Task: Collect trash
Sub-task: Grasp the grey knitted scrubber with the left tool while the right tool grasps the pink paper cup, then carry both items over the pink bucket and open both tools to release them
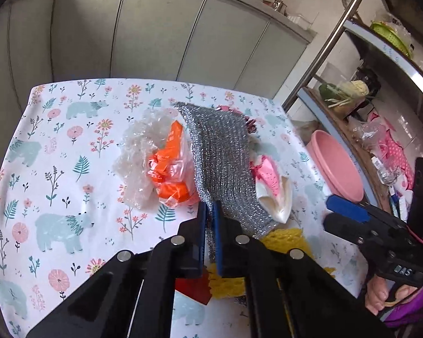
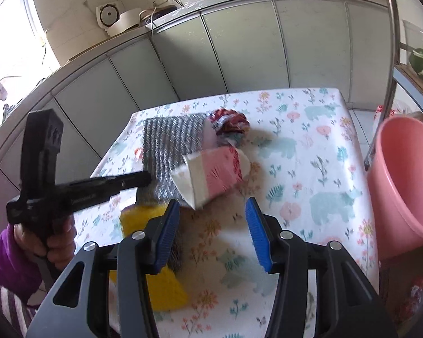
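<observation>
Left gripper [image 1: 210, 219] pinched tight on silver scouring cloth [image 1: 220, 163]; right gripper [image 2: 211, 233] half-open, holding nothing.

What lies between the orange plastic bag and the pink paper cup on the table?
The silver scouring cloth lies between the orange bag and the pink cup, as the left wrist view shows.

We've got our right gripper [image 2: 211, 225] hanging open above the floral tablecloth [image 2: 310, 155], crumpled pink-and-white paper cup [image 2: 214, 174] just ahead, pink bucket [image 2: 403, 186] off right.
</observation>
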Motion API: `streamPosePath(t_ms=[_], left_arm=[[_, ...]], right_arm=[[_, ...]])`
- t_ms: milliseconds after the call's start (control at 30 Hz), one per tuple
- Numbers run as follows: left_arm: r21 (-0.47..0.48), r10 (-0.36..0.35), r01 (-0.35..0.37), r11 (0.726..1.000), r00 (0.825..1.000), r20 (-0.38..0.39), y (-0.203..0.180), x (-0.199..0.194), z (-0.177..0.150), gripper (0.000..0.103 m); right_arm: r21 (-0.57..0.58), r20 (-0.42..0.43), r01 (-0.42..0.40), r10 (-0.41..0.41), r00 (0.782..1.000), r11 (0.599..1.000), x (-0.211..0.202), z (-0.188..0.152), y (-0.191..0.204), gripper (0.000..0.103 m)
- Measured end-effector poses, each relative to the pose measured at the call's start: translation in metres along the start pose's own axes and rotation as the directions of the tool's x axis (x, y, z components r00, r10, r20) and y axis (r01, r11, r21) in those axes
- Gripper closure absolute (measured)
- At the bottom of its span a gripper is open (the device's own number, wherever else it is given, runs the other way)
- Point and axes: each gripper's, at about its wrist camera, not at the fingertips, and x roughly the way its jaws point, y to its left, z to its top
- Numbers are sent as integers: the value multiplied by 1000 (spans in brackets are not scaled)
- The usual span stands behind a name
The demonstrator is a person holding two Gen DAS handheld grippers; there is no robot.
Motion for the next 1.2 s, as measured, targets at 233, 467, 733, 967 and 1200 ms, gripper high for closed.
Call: streamPosePath(t_ms=[233, 467, 733, 967, 1200], left_arm=[[36, -38, 34, 999, 994, 101, -10, -38, 3, 99], [32, -46, 41, 999, 983, 177, -6, -64, 8, 99], [41, -49, 41, 998, 972, 231, -9, -83, 11, 99], [54, -50, 38, 998, 967, 251, -14, -90, 10, 99], [77, -69, 49, 996, 958, 278, -27, -97, 13, 99]], right_arm=[[-42, 8, 54, -53, 999, 998, 24, 12, 13, 54], [-36, -29, 46, -47, 998, 998, 37, 12, 17, 60], [-23, -65, 118, -120, 991, 993, 40, 3, 7, 86], [17, -36, 108, -107, 994, 994, 15, -5, -7, 94], [64, 19, 108, -109, 994, 992, -19, -12, -23, 94]])
